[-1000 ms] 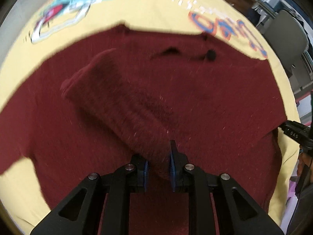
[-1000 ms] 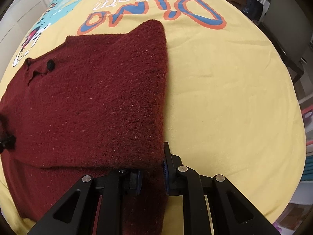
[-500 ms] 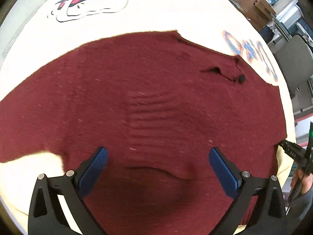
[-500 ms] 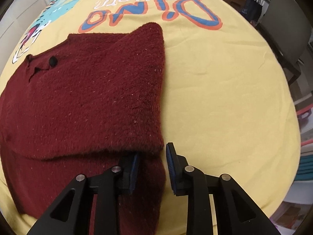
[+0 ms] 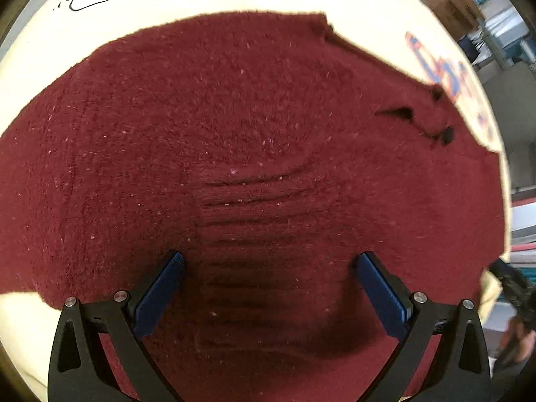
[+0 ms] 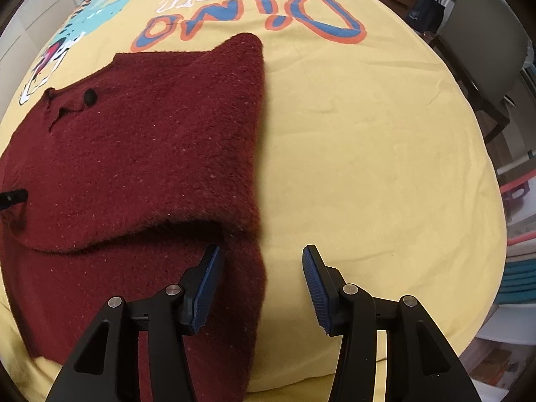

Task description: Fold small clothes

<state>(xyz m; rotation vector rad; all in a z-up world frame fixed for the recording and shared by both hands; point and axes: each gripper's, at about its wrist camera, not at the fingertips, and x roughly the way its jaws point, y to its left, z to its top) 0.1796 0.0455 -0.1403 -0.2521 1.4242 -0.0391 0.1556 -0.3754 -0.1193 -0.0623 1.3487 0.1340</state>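
Observation:
A dark red knitted sweater lies flat on a yellow printed cloth. In the left wrist view a ribbed sleeve cuff lies folded across its body, and a small black button sits near the neckline. My left gripper is open and empty, its jaws wide on either side of the cuff. In the right wrist view the sweater has its right side folded inward. My right gripper is open and empty just above the sweater's lower right edge.
The cloth carries a large "DINO" print beyond the sweater and a cartoon figure at the far left. A grey chair stands past the table's right edge. Storage bins show at the right.
Both grippers have opened and let go of the sweater. The left one dropped the sleeve onto the body and closed in on it. The right one released the folded edge and drew back slightly.

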